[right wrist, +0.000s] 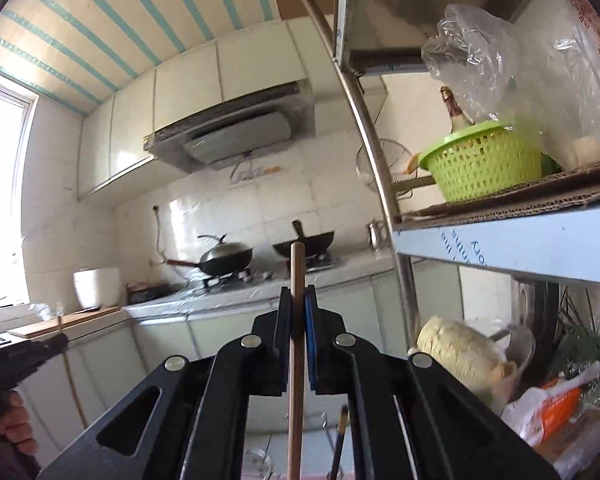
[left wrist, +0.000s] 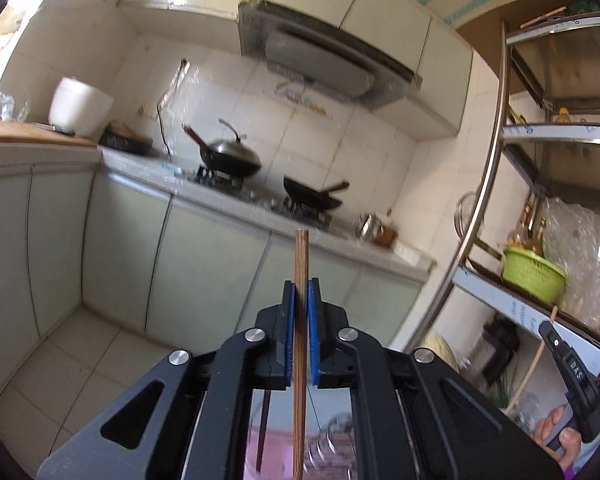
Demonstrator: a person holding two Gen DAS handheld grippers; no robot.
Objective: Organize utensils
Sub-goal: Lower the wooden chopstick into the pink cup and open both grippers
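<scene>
My left gripper (left wrist: 301,286) is shut on a striped wooden chopstick (left wrist: 301,256) that stands upright between its blue pads, its top above the fingertips and its lower end running down past the frame's bottom. My right gripper (right wrist: 299,294) is shut on a plain light-wood chopstick (right wrist: 297,264), also upright. Both grippers are raised in the air facing the kitchen counter. The right gripper also shows at the far right of the left wrist view (left wrist: 556,344), holding its thin stick. More utensils show dimly below each gripper, a dark stick (left wrist: 265,424) and a dark-handled one (right wrist: 340,440).
A counter (left wrist: 236,208) with a gas stove carries a lidded wok (left wrist: 230,158) and a pan (left wrist: 314,196). A white cooker (left wrist: 80,106) stands at the left. A metal shelf rack (right wrist: 384,184) at the right holds a green basket (right wrist: 482,164), bags and food.
</scene>
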